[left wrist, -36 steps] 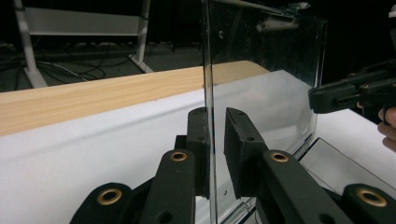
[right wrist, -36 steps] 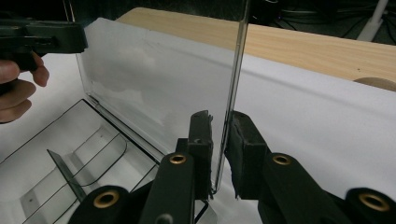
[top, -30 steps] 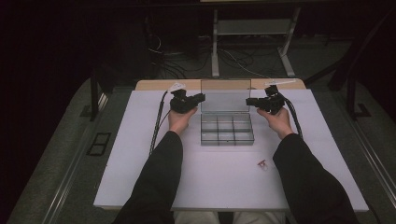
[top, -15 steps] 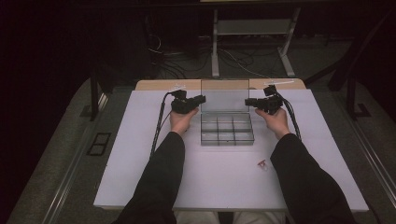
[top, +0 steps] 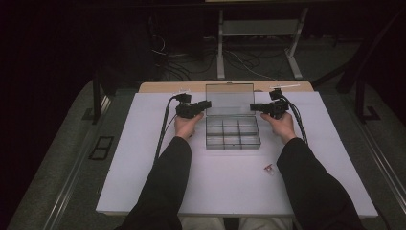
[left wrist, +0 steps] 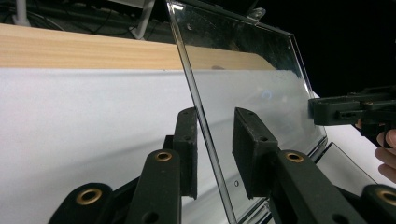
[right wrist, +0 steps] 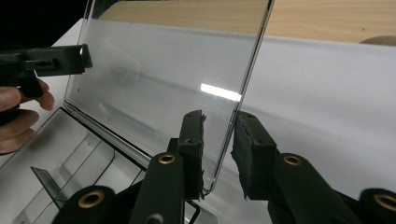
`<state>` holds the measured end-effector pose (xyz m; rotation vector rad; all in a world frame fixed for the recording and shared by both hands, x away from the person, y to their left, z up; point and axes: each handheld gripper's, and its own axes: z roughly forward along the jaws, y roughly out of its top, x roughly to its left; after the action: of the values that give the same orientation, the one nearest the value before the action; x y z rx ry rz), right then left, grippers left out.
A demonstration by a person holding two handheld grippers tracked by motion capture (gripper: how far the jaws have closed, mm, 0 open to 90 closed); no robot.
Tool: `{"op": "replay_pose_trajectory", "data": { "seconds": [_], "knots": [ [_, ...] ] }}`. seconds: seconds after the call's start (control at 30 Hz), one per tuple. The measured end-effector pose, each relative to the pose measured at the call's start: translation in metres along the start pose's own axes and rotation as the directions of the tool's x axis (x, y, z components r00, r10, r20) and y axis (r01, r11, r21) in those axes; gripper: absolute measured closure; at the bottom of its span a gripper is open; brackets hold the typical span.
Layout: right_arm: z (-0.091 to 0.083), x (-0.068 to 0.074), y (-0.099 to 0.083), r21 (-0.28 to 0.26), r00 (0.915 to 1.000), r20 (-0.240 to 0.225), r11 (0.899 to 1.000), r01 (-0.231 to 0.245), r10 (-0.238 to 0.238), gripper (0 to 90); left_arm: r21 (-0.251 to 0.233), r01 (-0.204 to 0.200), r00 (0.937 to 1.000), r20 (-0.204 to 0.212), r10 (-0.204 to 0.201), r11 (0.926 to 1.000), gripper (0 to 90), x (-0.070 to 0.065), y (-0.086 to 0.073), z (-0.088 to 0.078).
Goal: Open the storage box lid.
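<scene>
While the clear box (top: 233,132) sits on the white desk (top: 143,163), lid (top: 230,99) upright, left gripper (left wrist: 212,140) and right gripper (right wrist: 219,140) straddle its side edges, jaws parted.

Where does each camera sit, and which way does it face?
High view: above the person's side, facing forward and down at the table; both forearms show.
Left gripper view: on the left gripper, jaws straddling the clear lid.
Right gripper view: on the right gripper, straddling the lid's other edge.
Both gripper views share the lid.
</scene>
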<state>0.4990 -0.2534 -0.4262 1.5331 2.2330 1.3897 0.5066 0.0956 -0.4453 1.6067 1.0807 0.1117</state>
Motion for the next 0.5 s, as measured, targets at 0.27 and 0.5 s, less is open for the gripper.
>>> {"op": "replay_pose_trajectory", "data": {
  "seconds": [0.27, 0.5],
  "knots": [
    [0.0022, -0.0007, -0.0015, 0.015, 0.9997, -0.004, 1.0, -0.024, 0.024, 69.4, 0.007, 0.032, 0.9994, -0.008, -0.032, 0.9994, 67.3, -0.0001, -0.0024, 0.0023],
    [0.0039, 0.0001, -0.0028, 0.03, 0.9991, -0.005, 0.999, -0.042, 0.043, 66.8, 0.021, 0.034, 0.9994, -0.001, -0.034, 0.9992, 64.7, 0.002, -0.0044, 0.0045]
  ]
}}
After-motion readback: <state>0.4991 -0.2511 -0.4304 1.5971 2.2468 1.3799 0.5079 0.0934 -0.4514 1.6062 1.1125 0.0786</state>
